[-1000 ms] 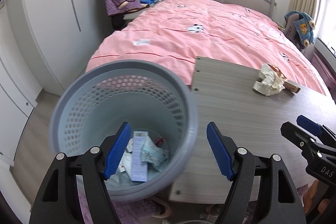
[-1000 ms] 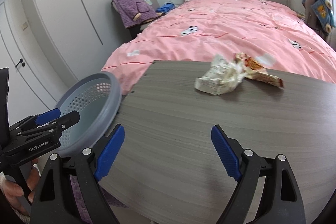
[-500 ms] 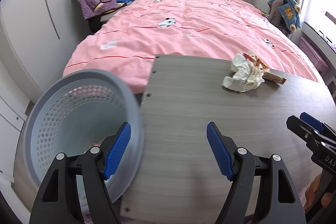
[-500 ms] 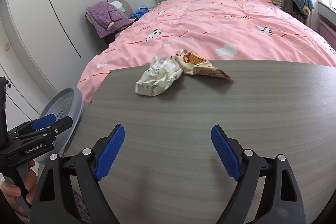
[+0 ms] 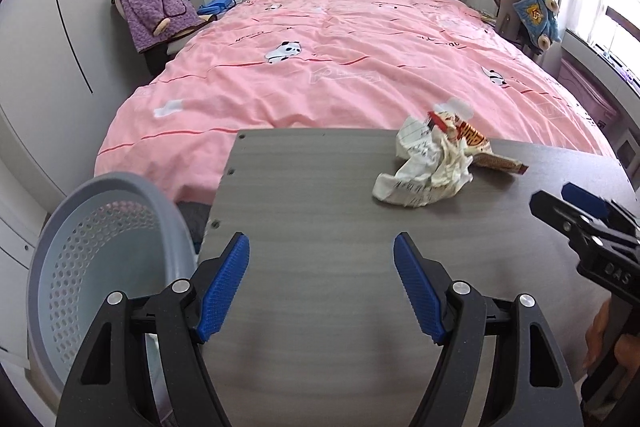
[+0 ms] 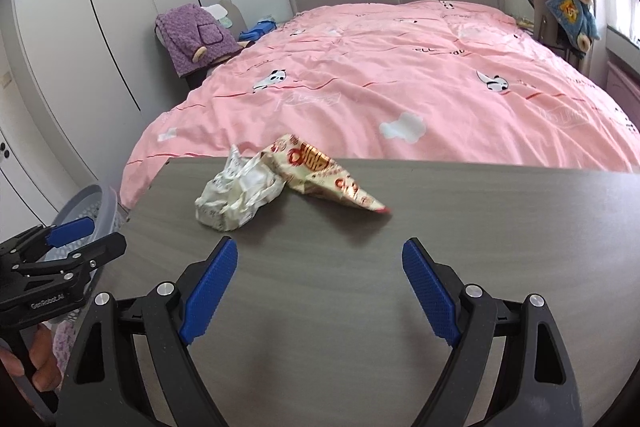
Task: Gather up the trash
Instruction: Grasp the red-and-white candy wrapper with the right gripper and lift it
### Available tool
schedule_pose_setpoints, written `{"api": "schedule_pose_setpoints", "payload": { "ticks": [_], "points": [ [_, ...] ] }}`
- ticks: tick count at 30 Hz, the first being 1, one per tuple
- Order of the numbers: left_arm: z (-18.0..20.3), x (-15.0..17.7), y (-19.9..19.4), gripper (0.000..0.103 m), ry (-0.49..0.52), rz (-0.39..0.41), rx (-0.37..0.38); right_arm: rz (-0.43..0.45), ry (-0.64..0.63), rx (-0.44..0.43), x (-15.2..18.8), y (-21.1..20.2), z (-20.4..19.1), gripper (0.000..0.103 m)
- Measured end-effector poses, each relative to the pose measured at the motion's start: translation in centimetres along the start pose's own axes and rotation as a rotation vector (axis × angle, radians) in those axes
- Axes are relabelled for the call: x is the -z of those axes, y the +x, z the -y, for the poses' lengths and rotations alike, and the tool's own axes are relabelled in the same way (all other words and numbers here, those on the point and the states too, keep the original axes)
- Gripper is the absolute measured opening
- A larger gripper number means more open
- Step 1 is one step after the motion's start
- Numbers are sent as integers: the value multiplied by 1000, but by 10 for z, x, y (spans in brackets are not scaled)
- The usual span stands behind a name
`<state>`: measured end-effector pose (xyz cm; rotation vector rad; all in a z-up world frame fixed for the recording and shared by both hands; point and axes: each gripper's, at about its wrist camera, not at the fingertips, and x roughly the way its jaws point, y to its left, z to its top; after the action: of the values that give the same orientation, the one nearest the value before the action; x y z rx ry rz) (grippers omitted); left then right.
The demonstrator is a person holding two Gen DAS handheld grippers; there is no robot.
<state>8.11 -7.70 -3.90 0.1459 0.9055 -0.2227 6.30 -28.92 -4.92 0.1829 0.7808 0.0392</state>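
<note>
Both pairs of blue pads stand spread wide with nothing between them: the left gripper [image 5: 321, 283] and the right gripper [image 6: 319, 291] each hover over bare grey table [image 5: 320, 211]. A second ago the left one was poised above the grey bin [image 5: 92, 247], looking down at scraps already inside; since then both hands have swung across to the tabletop, and the trash now sits ahead of the fingers rather than off to the side. I'd read that as a drop finished and a fresh reach under way.

What is left lies near the table's far edge, by the pink bed [image 6: 400, 87]: a crumpled white paper [image 6: 236, 197] touching a printed snack wrapper [image 6: 324, 179].

The right wrist view shows the wrapper laid out long and flat, its pointed end toward the right; in the left view the paper hides most of it. The left view alone shows the bin's perforated wall at the table's left corner, though from this angle I cannot tell what it holds.
</note>
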Motion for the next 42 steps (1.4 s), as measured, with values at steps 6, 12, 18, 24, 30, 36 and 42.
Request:
{"api": "schedule_pose_setpoints", "payload": {
  "ticks": [6,12,18,24,30,36,42],
  "points": [
    [9,-9,7,72,5,-2,8,-25,-36,-28,-25,22,12,83],
    [12,-11,16,72,7,-20,8,-75,-117,-30,-45,54,11,83],
    [7,-12,20,72,-5,-25,4,-126,-146,-66,-55,80,10,83],
    [4,-12,25,72,-12,-36,6,-167,-161,-95,-58,96,6,81],
    [3,-12,26,72,-13,-36,1,-188,-203,-110,-54,101,-2,64],
    [3,-11,28,72,-12,-40,6,-179,-208,-112,-48,96,-6,40],
    [5,-11,28,72,-12,-41,6,-143,-150,-138,-43,84,-4,39]
  ]
}}
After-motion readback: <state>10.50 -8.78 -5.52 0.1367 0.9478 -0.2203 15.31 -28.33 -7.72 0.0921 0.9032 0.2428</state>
